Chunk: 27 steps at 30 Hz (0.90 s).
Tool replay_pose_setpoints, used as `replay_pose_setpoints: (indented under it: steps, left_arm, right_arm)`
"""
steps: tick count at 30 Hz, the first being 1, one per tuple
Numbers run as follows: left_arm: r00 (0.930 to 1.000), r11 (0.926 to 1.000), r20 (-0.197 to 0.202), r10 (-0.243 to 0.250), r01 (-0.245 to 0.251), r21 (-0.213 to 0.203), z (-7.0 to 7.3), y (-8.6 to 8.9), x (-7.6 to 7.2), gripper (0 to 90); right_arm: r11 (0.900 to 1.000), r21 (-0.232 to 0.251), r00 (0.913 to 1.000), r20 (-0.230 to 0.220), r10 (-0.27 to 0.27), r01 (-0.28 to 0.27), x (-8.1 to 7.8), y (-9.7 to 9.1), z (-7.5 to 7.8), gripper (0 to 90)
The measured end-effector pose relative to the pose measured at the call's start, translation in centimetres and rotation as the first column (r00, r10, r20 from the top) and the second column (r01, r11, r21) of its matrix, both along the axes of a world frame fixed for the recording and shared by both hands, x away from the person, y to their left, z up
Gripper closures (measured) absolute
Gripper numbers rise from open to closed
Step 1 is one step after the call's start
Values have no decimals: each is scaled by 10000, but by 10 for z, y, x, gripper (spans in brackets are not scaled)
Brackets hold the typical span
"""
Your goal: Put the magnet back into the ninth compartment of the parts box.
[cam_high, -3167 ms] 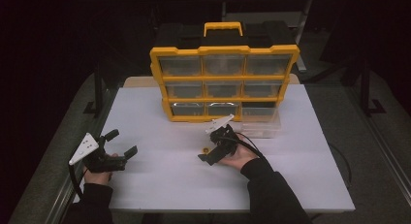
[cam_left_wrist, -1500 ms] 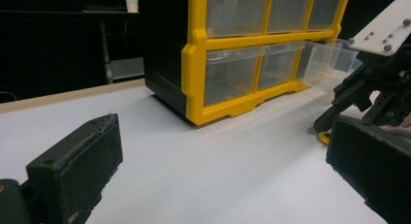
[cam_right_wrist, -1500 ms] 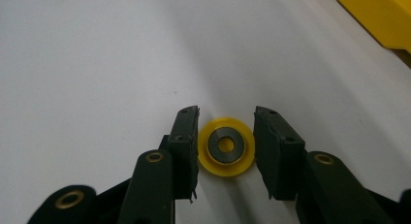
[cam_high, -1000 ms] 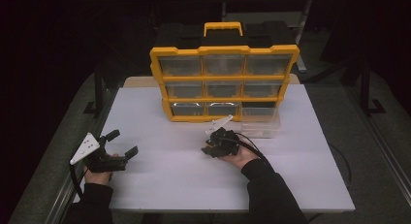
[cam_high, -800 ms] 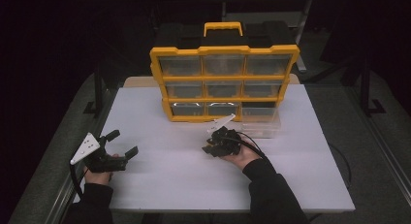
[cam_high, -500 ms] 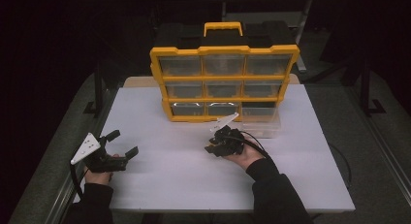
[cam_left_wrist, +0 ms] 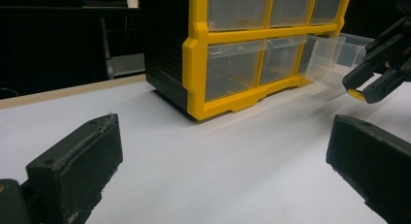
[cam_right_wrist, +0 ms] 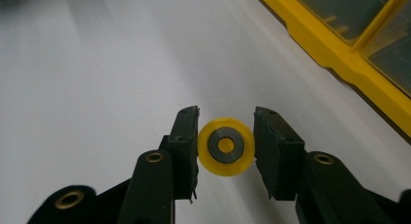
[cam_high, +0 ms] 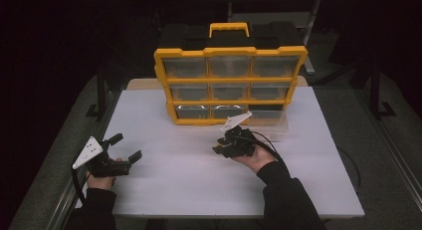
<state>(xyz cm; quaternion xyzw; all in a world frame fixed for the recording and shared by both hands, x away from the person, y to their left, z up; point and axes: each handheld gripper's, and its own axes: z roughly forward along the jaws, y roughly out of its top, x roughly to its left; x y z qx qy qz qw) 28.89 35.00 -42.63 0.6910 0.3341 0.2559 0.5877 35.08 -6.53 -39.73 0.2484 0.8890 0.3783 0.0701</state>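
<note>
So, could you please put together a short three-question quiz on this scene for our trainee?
1. True or false: the yellow disc sits between the jaws of the right gripper.
2. Which drawer of the organiser is pulled out? A) top left B) middle C) bottom right
3. Fill in: the jaws of the left gripper stand ____ with nothing between them.

Key
1. True; both jaws press its rim.
2. C; the clear drawer sticks out onto the white table.
3. open

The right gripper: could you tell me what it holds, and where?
A small yellow disc, pinched across its rim by the right gripper.
</note>
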Motion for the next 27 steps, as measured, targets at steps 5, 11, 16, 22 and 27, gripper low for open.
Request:
replay_pose_setpoints:
  steps: [5,11,16,22,27]
  left_arm:
    - [10000,10000,-11,34,-34,2,0,0,0,0]
    - [10000,10000,0,40,-40,-18,0,0,0,0]
    - [10000,10000,9,43,-43,-43,0,0,0,0]
    - [10000,10000,6,76,-76,-63,0,1,0,0]
    - [10000,10000,8,66,-66,-34,0,0,0,0]
  right_arm:
    - [10000,-64,10000,45,27,-26,-1,-3,6,610]
    - [10000,-86,10000,78,-35,36,-2,-8,12,611]
    - [9999,-64,9998,195,-78,79,-2,-11,19,610]
    - [9998,-65,9996,235,-176,178,-2,-14,26,610]
    - [9995,-182,9991,344,-258,264,-1,-18,32,610]
